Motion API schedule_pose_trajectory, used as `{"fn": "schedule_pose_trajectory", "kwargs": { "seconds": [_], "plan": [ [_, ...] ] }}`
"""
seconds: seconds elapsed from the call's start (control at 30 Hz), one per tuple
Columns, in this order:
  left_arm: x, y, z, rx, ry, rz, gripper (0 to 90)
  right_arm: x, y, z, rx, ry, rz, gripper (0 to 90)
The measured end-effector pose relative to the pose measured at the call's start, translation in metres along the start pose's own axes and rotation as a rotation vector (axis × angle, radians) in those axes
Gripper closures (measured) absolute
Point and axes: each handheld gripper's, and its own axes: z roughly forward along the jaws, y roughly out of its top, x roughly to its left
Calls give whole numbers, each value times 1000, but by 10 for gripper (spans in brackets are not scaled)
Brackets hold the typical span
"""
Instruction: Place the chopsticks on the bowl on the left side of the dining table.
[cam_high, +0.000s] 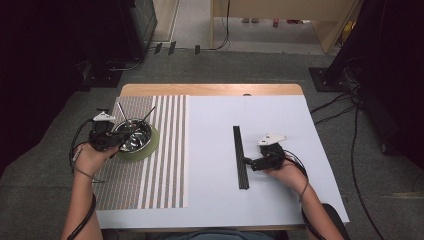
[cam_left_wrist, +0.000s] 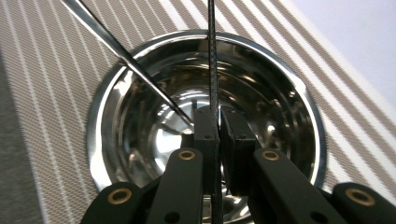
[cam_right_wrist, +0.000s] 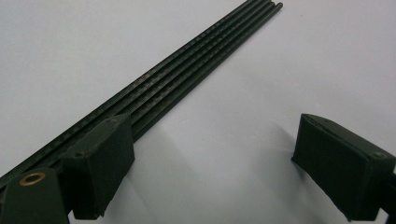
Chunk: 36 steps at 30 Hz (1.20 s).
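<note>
A steel bowl sits on a green round mat on the striped placemat. My left gripper reaches over the bowl from its left, shut on a thin black rod that slants up out of the bowl. A second, silvery rod leans in the bowl. On the white sheet lies a bundle of long black rods. My right gripper is open just right of the bundle's near end, one jaw beside the rods.
The white sheet covers most of the wooden table, and the placemat lies over its left part. Cables trail from both grippers along the forearms. Grey carpet, cables and dark stands surround the table.
</note>
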Motion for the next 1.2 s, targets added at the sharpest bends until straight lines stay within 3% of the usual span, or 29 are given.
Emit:
{"fn": "schedule_pose_trajectory", "kwargs": {
  "seconds": [0.23,0.67,0.97,1.2],
  "plan": [
    [3,0,0,-12,6,-23,851,0,0,0,0,0,-1,119],
    [0,6,-4,-33,-12,-59,617,0,0,0,0,0,0,119],
    [-13,15,-5,-46,-22,-42,414,0,0,0,0,-1,-1,119],
    [-26,22,-4,-56,-42,-33,369,0,0,0,0,-1,-1,119]
  ]
}}
